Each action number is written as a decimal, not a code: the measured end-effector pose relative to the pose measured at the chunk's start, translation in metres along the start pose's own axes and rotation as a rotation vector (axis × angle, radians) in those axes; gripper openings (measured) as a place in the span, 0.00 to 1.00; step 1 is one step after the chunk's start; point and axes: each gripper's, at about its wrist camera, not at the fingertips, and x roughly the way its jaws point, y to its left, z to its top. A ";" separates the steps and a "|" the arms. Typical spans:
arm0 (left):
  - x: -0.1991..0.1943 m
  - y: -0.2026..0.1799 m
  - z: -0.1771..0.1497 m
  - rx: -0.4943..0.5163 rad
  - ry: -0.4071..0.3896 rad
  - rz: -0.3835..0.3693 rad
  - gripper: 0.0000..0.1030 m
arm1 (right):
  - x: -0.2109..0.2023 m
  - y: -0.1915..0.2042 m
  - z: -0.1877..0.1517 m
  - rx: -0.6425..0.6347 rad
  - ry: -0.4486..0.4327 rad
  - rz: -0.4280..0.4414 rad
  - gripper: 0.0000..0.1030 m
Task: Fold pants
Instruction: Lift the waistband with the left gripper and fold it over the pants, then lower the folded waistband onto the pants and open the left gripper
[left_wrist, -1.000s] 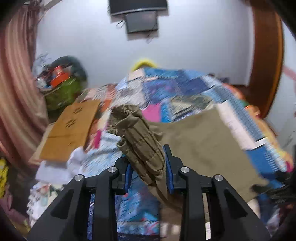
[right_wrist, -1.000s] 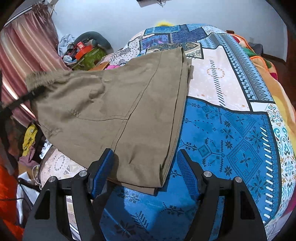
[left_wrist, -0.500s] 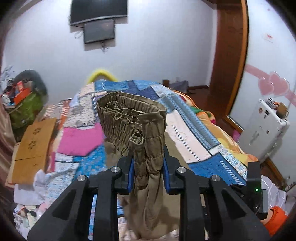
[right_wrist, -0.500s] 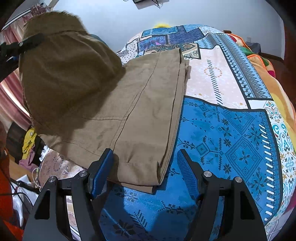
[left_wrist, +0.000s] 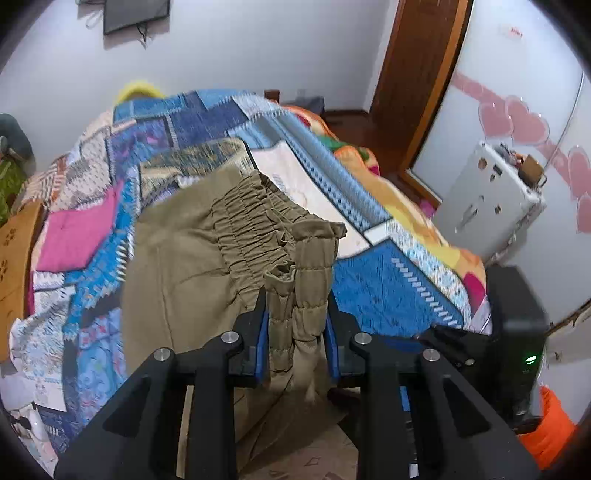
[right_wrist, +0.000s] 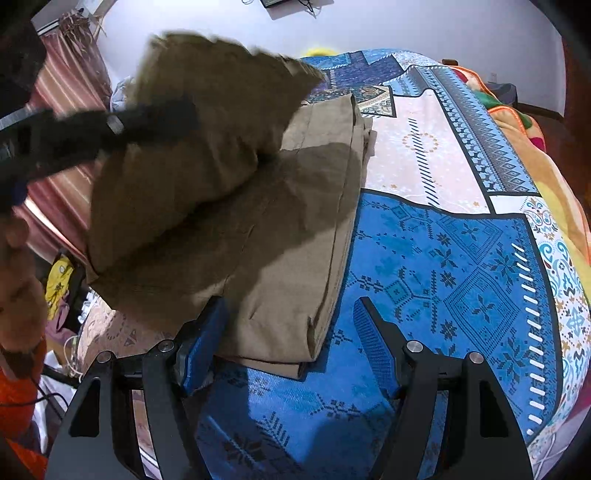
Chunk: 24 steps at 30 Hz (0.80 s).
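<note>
Where the patchwork bedspread (right_wrist: 443, 266) covers the bed, the olive pants (right_wrist: 295, 229) lie on it as the reference item, legs stacked flat along its left half.

Left gripper (left_wrist: 295, 328): blue pads pressed together on the gathered elastic waistband (left_wrist: 273, 236) of the pants, which bunches up between the fingers and is lifted above the flat part of the garment. In the right wrist view this raised portion hangs blurred over the legs and casts a shadow on them.

Right gripper (right_wrist: 291, 343): fingers spread apart, holding nothing; the left pad (right_wrist: 207, 332) sits at the near edge of the pants, the other over bare bedspread just beside the pants' folded corner.

Beyond the pants: wooden door frame (left_wrist: 413, 85), wall-mounted screen (left_wrist: 136, 14), white appliance (left_wrist: 487, 206), striped curtain (right_wrist: 74, 96).
</note>
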 end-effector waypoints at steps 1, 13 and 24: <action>0.004 -0.001 -0.002 0.003 0.012 -0.004 0.25 | -0.001 -0.001 -0.001 0.003 0.001 -0.001 0.65; 0.009 -0.006 -0.010 0.019 0.084 -0.039 0.67 | -0.011 -0.006 -0.003 0.017 -0.020 -0.053 0.65; -0.047 0.072 -0.002 -0.092 -0.057 0.138 0.80 | -0.049 -0.003 0.011 0.017 -0.127 -0.074 0.66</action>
